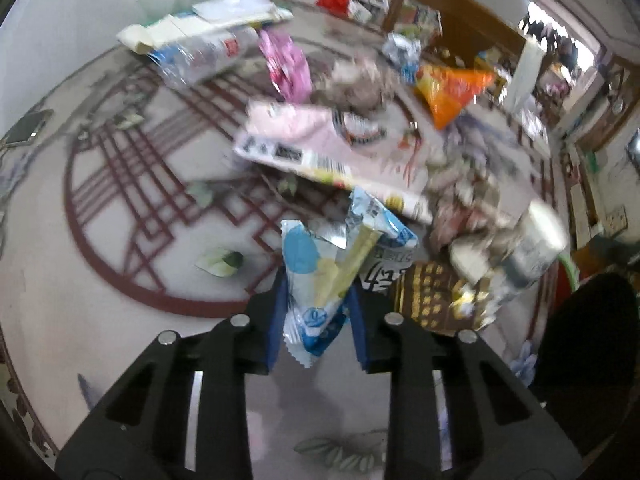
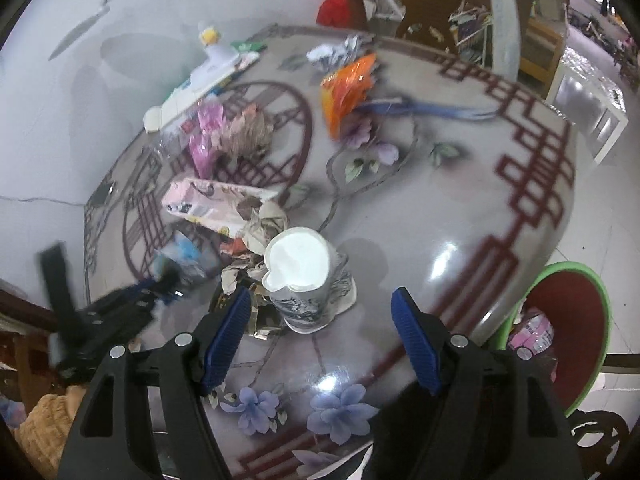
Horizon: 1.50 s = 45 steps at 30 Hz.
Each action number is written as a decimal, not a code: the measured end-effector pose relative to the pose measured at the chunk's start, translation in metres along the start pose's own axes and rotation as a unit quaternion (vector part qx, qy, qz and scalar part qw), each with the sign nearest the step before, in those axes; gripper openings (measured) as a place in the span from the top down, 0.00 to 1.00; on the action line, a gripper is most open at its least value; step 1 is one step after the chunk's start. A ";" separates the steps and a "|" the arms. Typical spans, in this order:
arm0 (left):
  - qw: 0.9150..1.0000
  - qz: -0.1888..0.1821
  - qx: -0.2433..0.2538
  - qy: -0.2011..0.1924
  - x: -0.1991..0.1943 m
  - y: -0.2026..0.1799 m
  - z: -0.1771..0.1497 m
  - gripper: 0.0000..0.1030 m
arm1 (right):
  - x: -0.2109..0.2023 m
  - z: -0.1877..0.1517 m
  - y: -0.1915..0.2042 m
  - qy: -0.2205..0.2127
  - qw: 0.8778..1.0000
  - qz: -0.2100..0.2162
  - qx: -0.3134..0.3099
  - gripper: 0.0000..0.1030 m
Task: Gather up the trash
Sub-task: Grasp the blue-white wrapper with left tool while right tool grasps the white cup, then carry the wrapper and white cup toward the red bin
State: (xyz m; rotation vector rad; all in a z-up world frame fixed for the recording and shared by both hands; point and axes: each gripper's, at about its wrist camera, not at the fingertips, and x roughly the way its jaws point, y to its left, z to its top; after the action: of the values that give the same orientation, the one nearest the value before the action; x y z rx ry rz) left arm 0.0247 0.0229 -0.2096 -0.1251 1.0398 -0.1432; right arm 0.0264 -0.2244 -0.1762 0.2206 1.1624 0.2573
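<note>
Round patterned bench (image 2: 460, 184) carries a litter pile around a pink carton (image 1: 320, 148), and a green-rimmed bin (image 2: 592, 320) sits off the bench edge. The left gripper (image 1: 316, 312) pinches a blue-white wrapper (image 1: 316, 280), just this side of the carton. The right gripper (image 2: 320, 312), jaws spread, hangs over a paper cup (image 2: 300, 276) near the carton, touching nothing.

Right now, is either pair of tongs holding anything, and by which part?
The left tongs pinch the blue and white wrapper near its lower crimped end. The right tongs stand open, holding nothing, just short of the paper cup.
</note>
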 end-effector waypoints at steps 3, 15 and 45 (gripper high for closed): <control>1.000 -0.011 -0.020 -0.022 -0.018 -0.001 0.010 0.73 | 0.016 0.005 0.002 0.013 1.000 -0.002 -0.007 0.31; 0.997 -0.026 0.010 -0.076 -0.062 -0.041 0.040 0.73 | 0.055 0.018 0.011 0.039 0.999 0.004 -0.018 0.32; 0.981 -0.061 0.072 -0.168 -0.143 -0.131 0.072 0.72 | -0.128 0.033 -0.019 -0.191 0.981 0.030 0.024 0.48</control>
State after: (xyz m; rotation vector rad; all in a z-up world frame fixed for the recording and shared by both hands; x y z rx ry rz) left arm 0.0079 -0.0779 -0.0299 -0.0789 0.6814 -0.2973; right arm 0.0106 -0.2840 -0.0572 0.3320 0.7833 0.2273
